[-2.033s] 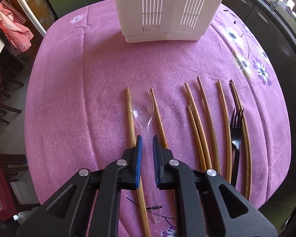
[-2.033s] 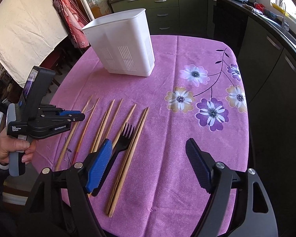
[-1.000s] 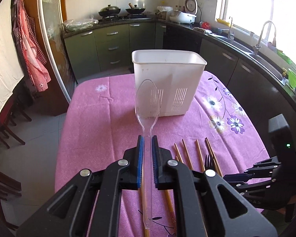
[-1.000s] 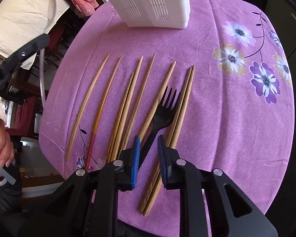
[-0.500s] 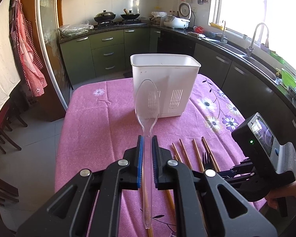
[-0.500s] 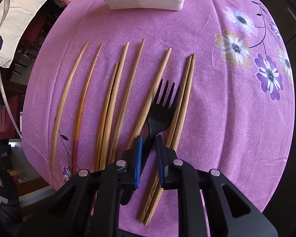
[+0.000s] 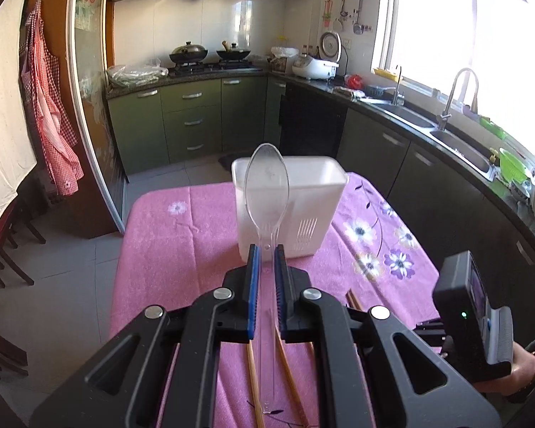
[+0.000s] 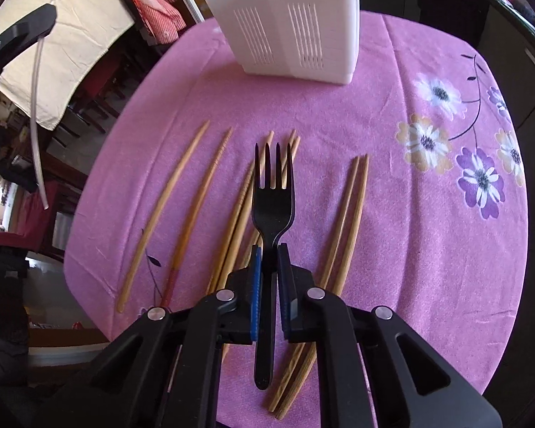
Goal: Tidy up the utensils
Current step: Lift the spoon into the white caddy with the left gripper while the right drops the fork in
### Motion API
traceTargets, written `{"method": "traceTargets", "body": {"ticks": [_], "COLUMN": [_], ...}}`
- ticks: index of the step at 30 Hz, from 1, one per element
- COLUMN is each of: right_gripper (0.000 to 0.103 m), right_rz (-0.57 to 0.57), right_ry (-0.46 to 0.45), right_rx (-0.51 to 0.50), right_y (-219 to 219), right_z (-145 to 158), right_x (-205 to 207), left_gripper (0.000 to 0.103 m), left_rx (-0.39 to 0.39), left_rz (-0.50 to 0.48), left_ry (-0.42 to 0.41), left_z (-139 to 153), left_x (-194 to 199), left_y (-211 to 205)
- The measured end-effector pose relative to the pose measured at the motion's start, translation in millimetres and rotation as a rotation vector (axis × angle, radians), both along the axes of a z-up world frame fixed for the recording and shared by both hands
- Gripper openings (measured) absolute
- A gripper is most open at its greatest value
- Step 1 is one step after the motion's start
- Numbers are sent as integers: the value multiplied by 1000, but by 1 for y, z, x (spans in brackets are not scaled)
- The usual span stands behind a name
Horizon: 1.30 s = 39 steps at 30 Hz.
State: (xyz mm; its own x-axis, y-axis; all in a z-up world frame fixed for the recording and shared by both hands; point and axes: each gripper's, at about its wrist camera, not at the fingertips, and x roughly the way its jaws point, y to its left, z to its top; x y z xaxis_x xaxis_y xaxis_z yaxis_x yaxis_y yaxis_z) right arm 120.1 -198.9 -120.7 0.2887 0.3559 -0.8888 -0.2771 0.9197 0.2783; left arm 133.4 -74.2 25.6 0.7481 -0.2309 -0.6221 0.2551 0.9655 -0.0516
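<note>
In the left wrist view, bare pink tablecloth [image 7: 167,235] fills the left of centre, its edge dropping to floor tiles. At centre the left gripper [image 7: 265,249] pinches the neck of a clear spoon [image 7: 266,185], bowl raised before the white utensil bin [image 7: 314,199]; what the bin holds cannot be seen. In the right wrist view, chopsticks [image 8: 182,199] lie left and centre; the right gripper [image 8: 269,249], just closed, clamps a black fork [image 8: 273,199]; the bin top is cut off

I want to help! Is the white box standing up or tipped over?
Standing up. The white box sits flat on the pink tablecloth, open top upward.
</note>
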Motion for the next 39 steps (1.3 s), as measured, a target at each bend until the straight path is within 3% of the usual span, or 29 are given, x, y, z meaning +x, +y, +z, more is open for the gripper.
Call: {"method": "traceTargets", "body": {"ticks": [7,13,23,31,39], "right_gripper": [10,10,10,10,10], "right_rz": [-31,-34,-36,-45,-73], "right_ry": [-182,-222,-293,-407,-511], "right_rx": [126,169,209,226,226], "right_y": [-34,-63,-78,-74,-66], "right_z": [54,68,84,121,162], "right_x": [-16,-24,-19,-3,33], "left_gripper": [9,9,9,9,11], "left_rx": [-108,-158,-120,-55,-41], "left_rz": [-10,-9,63,33,14], "left_ry": [-233,-352,-325,-244,-177], "left_z": [70,68,11,-21,-29], "left_x": [42,102,164,159,149], "left_y": [-18,-35,-41,-43,-32]}}
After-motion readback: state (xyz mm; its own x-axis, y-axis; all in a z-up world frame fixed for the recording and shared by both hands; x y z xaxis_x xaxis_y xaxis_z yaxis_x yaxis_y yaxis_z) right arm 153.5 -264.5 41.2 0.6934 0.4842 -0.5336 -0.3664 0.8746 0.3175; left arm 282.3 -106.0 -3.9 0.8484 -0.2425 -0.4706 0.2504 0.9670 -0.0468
